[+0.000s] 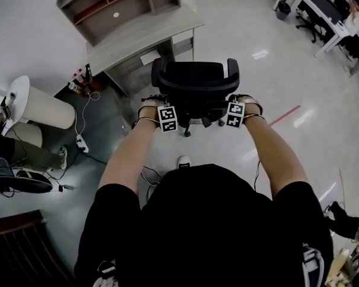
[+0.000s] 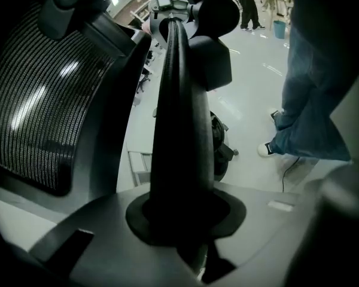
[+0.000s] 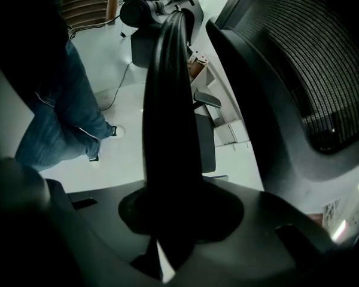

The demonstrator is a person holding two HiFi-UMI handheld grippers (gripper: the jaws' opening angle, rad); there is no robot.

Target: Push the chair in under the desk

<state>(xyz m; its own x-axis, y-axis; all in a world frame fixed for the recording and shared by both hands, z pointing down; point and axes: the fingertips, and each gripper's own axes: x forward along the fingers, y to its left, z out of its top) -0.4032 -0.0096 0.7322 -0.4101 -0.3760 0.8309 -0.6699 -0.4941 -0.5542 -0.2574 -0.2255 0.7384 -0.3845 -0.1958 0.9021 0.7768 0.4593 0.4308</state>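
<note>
The chair [image 1: 194, 84] stands at the centre of the head view with its back toward the person and its seat facing the desk [image 1: 137, 37], which sits in the upper left of the frame. The chair's front is close to the desk's near edge, but no part of it looks to be beneath the top yet — bare floor [image 1: 275, 70] shows to its right.

Both grippers have hold of the chair, one on each side of the back. In the left gripper view the left gripper [image 2: 179, 220] has its jaws closed tight on a dark frame bar [image 2: 178, 112], with the mesh back [image 2: 30, 106] at the left of the frame. The right gripper [image 3: 173, 217] is the mirror of it — jaws clamped on the matching bar [image 3: 167, 100], mesh [image 3: 314, 58] at the upper right. In the head view the left gripper [image 1: 161, 107] and right gripper [image 1: 236, 105] sit just below the armrests, arms stretched forward.

As a judgement, the grip is made and the chair is roughly lined up with the desk; what remains is the main part, rolling it toward the upper left until the seat goes under the desktop, then letting go.
</note>
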